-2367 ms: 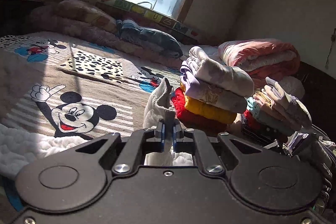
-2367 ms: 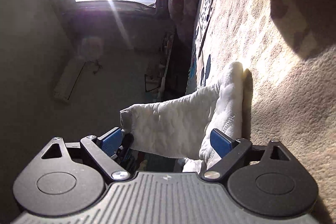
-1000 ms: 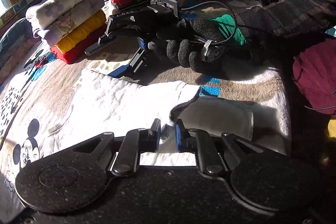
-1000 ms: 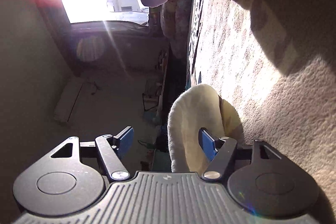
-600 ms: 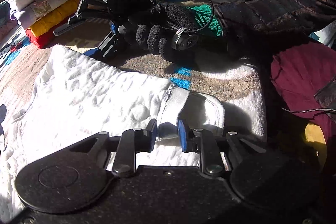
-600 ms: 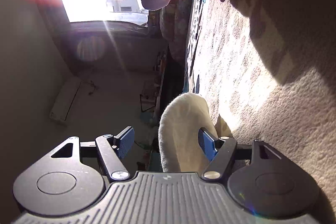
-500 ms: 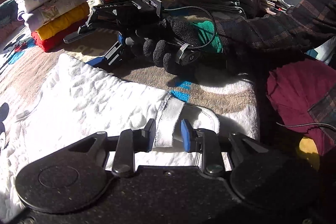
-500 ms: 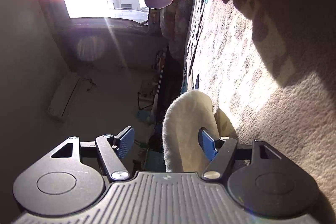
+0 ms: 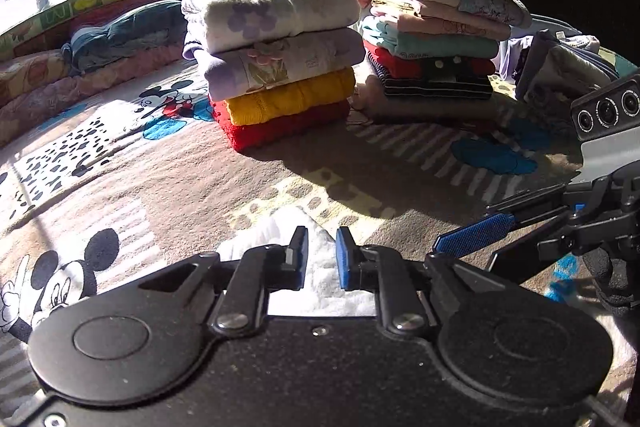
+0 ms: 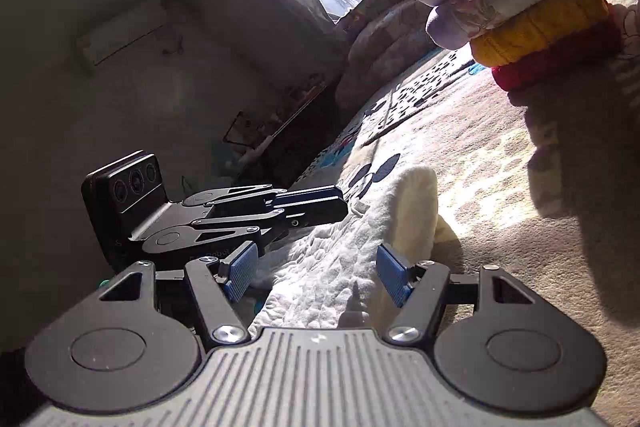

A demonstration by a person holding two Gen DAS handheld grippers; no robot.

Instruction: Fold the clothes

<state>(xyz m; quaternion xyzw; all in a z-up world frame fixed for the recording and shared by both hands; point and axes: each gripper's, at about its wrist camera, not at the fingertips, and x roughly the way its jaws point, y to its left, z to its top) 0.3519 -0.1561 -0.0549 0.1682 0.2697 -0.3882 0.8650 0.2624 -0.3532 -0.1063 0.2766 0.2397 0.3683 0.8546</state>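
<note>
While both tools gape, one white garment lies between.

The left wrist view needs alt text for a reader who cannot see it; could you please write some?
The left gripper, jaws slightly apart, hovers over a white quilted garment lying on a cartoon-mouse blanket. Behind it stand two stacks of folded clothes, and the right gripper enters from the right edge.

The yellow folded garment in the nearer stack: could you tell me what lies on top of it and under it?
On the yellow folded garment lie a lilac floral piece and a white one with purple flowers; beneath it, a red knit. Their inner folds are hidden.
</note>
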